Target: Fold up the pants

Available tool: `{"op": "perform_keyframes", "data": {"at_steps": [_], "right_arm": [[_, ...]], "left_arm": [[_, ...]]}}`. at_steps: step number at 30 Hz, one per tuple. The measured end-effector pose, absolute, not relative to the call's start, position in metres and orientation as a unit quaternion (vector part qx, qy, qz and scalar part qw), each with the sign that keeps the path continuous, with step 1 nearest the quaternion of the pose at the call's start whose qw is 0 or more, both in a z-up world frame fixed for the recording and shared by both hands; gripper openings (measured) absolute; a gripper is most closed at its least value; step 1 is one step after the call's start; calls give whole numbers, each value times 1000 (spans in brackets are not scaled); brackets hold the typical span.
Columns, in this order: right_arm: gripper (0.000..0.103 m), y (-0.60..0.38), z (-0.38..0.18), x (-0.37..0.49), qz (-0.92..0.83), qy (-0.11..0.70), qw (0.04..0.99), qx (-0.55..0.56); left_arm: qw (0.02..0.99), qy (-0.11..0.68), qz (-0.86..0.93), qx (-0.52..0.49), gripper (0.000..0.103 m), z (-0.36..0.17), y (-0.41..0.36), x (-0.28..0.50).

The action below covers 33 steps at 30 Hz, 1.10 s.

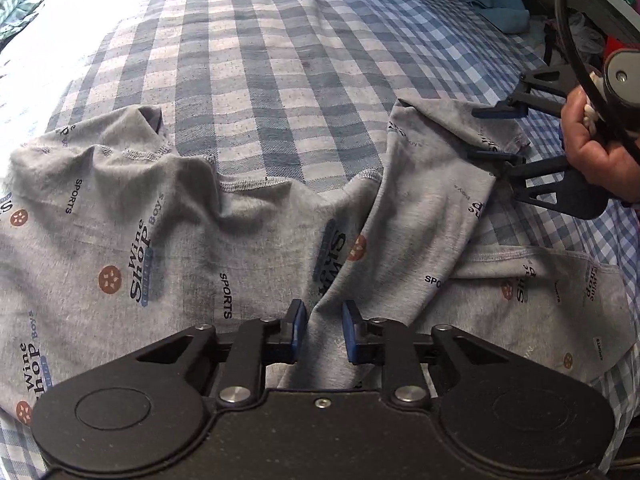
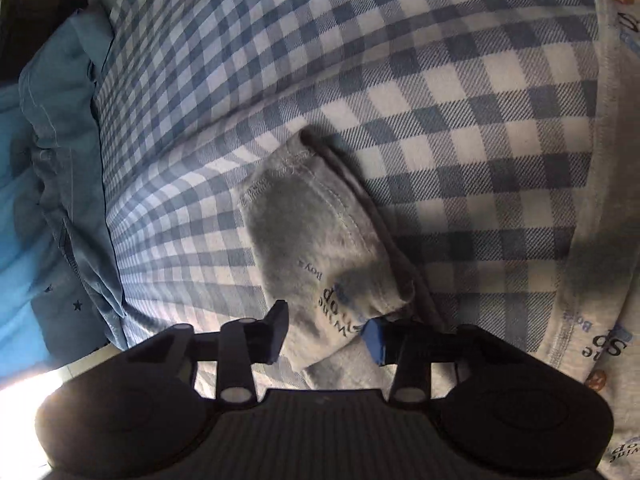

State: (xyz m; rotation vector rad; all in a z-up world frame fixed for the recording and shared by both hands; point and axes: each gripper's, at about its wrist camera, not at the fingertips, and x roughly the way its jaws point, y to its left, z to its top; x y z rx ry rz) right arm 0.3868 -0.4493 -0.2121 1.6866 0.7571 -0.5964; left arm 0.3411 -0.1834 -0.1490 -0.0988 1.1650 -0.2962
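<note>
The left gripper (image 1: 325, 330) has its jaws parted, blue pads straddling a raised fold of the grey printed pants (image 1: 172, 240) without pinching it. The right gripper (image 2: 328, 334), held in a hand (image 1: 596, 148), also has its jaws apart, set either side of the hemmed end of one pant leg (image 2: 316, 240). The pants lie crumpled across the near part of a blue and white checked bedsheet (image 1: 280, 80), with a blue cloth (image 2: 52, 140) bunched along the sheet's far edge.
</note>
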Motion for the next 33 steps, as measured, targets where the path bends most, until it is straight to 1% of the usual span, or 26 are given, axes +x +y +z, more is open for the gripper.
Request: {"op": "perform_keyframes", "data": {"at_steps": [2,3,4,5,6,7,11,16,18,22,26,29,33], "right_arm": [[20,-455,-207,386,-266,321,568,710],[17,-459,-201,389,-271,321,574,704],[11,-461,-196,390,-273,323,583,694],[8,-464,-191,391,-276,326,595,681],[7,-468,-183,390,-277,328,612,664],[6,-472,-176,392,-276,329,628,649],[4,-491,-143,397,-250,336,701,577],[3,-520,-92,380,-190,327,792,479],[3,-532,-68,361,-170,322,823,436],[2,-554,-42,313,-160,329,846,389],[2,-565,-47,247,-189,346,842,368],[2,-570,-75,204,-227,375,812,386],[2,-568,-115,175,-251,398,779,414]], "left_arm": [[824,548,-140,-45,11,-147,-184,341],[824,547,-144,-41,9,-146,-186,340],[824,546,-146,-35,7,-144,-187,338],[825,545,-147,-27,4,-143,-189,337],[825,544,-151,-18,1,-144,-192,337],[826,542,-155,-15,0,-143,-194,336],[837,526,-153,16,0,-139,-204,329],[852,495,-162,45,0,-122,-214,312],[858,478,-179,62,0,-113,-219,301],[862,450,-212,98,0,-103,-229,275],[855,440,-239,134,0,-103,-242,252],[840,457,-251,148,0,-112,-246,238],[823,476,-256,174,0,-127,-251,233]]}}
